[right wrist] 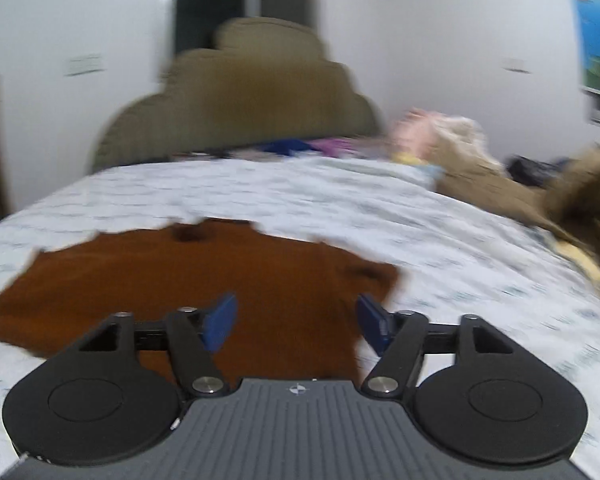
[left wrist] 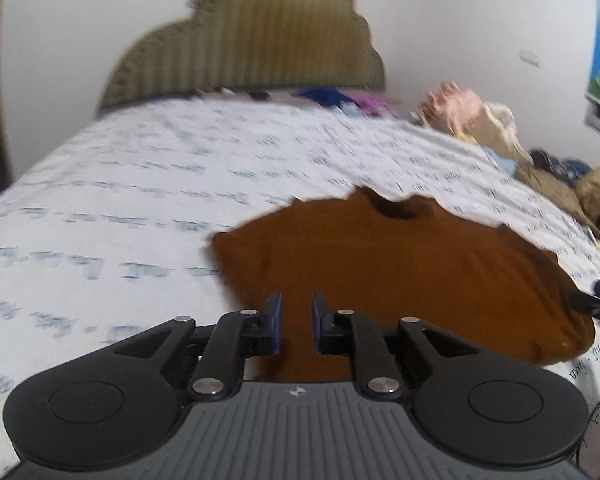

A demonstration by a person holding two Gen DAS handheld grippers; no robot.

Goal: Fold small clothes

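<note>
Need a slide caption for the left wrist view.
Left gripper above a brown T-shirt spread on a patterned white bedsheet.

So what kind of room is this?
Most likely a bedroom: a bed with a white printed sheet, a padded olive scalloped headboard, and a flat brown T-shirt on the sheet with more crumpled clothes piled nearby.

white walls (left wrist: 440, 20), scalloped olive headboard (left wrist: 252, 40), printed bedsheet (left wrist: 140, 184)

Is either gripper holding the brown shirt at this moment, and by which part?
Neither. The left gripper and right gripper stand open above the brown shirt, nothing between the pads.
</note>
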